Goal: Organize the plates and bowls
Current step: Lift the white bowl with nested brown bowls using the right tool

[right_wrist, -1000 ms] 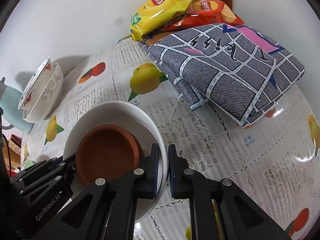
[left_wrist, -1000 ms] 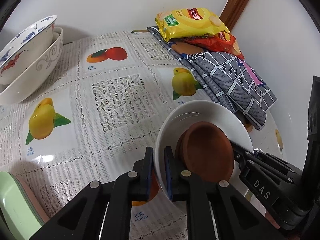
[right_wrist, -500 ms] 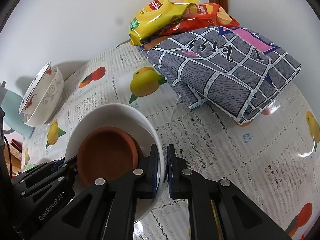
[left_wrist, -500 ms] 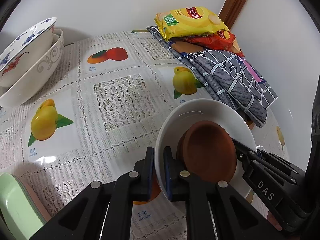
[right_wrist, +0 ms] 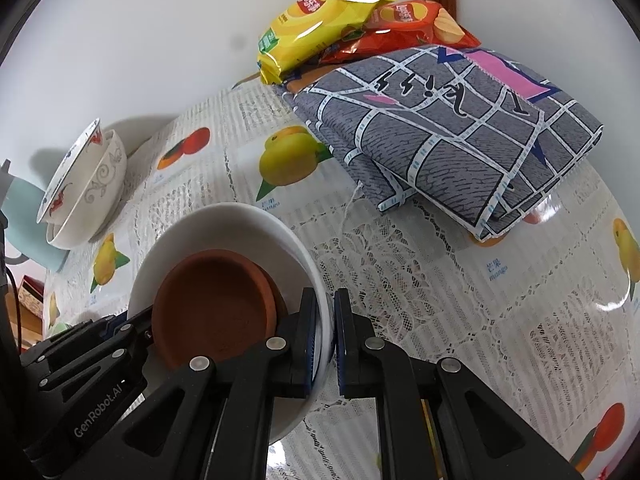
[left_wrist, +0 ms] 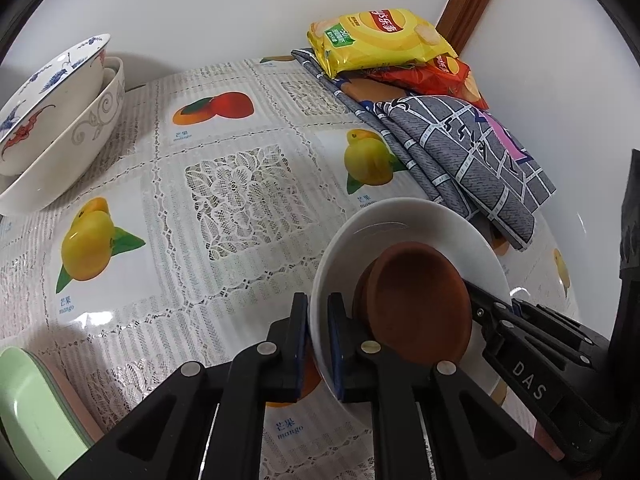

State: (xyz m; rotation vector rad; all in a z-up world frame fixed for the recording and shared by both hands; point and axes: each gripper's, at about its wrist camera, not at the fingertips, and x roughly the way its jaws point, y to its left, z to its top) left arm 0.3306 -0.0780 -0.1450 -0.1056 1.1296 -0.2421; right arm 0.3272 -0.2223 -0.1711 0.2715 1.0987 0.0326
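Note:
A white plate holds brown clay saucers and is held above the fruit-print tablecloth. My left gripper is shut on its left rim. My right gripper is shut on its right rim; the plate and saucers show there too. Two stacked patterned bowls stand at the far left by the wall, also in the right wrist view. Each gripper shows in the other's view.
A folded grey checked cloth with a yellow chip bag and a red one lies at the back right corner. A green plate stack sits at the near left edge. A pale blue vessel stands behind the bowls.
Both grippers have carried the plate with the saucers a little forward and up over the table. Their hold is the same.

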